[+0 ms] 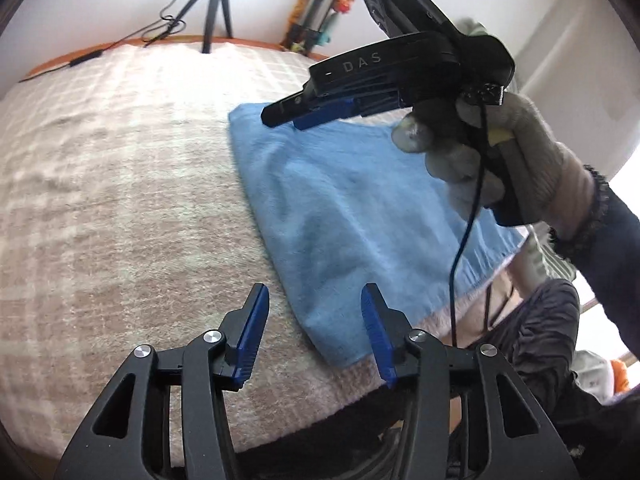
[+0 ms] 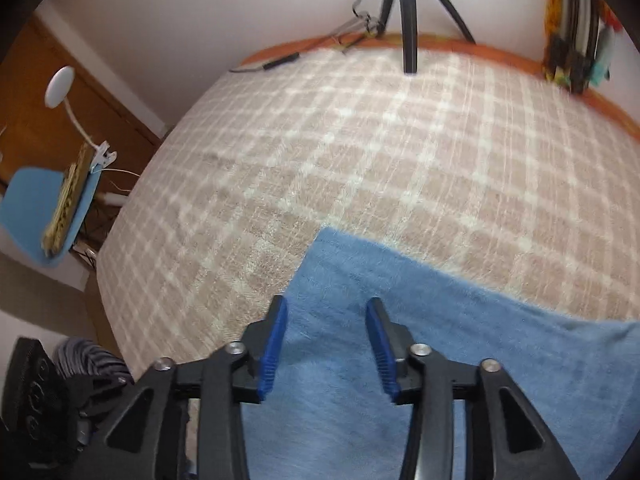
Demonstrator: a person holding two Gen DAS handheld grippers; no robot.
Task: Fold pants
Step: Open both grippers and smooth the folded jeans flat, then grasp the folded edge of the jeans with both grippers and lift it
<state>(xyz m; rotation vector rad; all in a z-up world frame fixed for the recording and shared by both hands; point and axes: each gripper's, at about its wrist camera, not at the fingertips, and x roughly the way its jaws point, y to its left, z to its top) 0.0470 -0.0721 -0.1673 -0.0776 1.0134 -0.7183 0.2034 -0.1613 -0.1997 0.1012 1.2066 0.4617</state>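
Pants of fuzzy light-blue fabric are seen lying flat in a folded rectangle on a bed covered by a beige checked blanket, close to the blanket's near edge. In the left wrist view, the left hand-held gripper is held with its blue-padded jaws spread wide and nothing between them, just off the near corner of the pants. The right hand-held gripper is seen there from the side, gripped in a gloved hand above the far end of the pants; from that angle its gap cannot be judged. In the right wrist view, the right hand-held gripper is shown with jaws spread wide and empty, poised over the blue fabric near its left edge. A tripod stands at the far edge of the bed, and a blue chair is visible beside the bed.
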